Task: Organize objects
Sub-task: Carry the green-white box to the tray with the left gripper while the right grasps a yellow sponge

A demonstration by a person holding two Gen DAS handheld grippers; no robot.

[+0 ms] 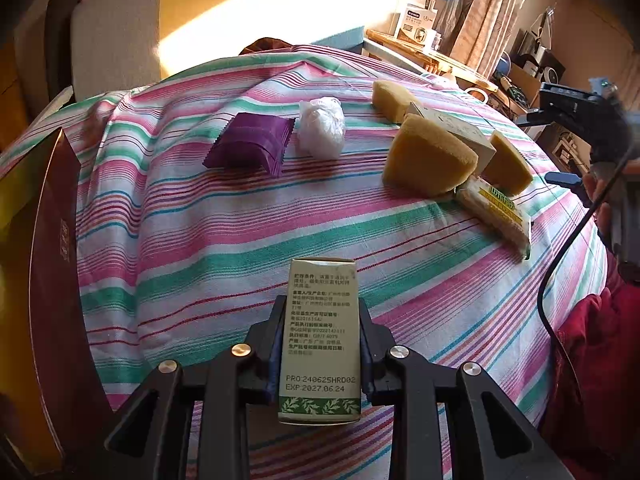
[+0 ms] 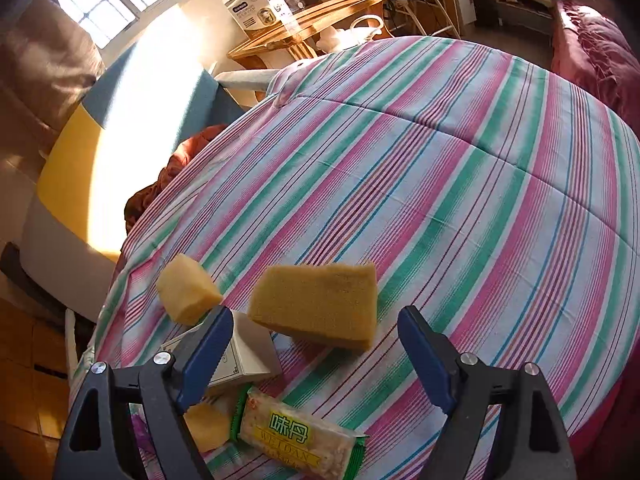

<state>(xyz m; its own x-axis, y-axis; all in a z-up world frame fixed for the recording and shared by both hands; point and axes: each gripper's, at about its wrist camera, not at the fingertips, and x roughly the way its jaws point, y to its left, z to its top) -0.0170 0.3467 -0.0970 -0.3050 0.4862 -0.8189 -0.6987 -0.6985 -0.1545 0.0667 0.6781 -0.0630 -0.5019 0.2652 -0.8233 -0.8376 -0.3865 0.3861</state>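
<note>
Clearly, in the left wrist view, the left gripper (image 1: 320,344) had its jaws clamped on a tall, narrow carton (image 1: 320,340) with printed text and a green leaf band at its near end; the pads pressed its two long sides, and the carton stood up between them above the striped cloth (image 1: 200,216). Farther back on the cloth lay a purple crimped packet (image 1: 250,144), with a white crumpled plastic bundle (image 1: 322,127) just beside it on the right. To the right sat a cluster: a large yellow sponge wedge (image 1: 428,156) leaning against a pale box (image 1: 460,134), a second sponge (image 1: 510,164) on the box's other side, a third sponge (image 1: 392,94) behind them, and a snack bar wrapper (image 1: 498,210) touching the front of the large wedge. A dark red box (image 1: 52,280) stood at the left edge. The right gripper (image 1: 576,108) showed at the far right edge, too blurred there to tell how its jaws stood.

In the right wrist view, the right gripper (image 2: 316,328) stood wide open with nothing between its blue pads. Beyond its tips, a sponge block (image 2: 320,308) appeared blurred and tilted, and I could not tell whether it touched the cloth. Another sponge piece (image 2: 186,294) sat to its left, the pale box partly hidden behind the left finger (image 2: 206,356), and the green-edged snack bar wrapper lay near the lower edge.
</note>
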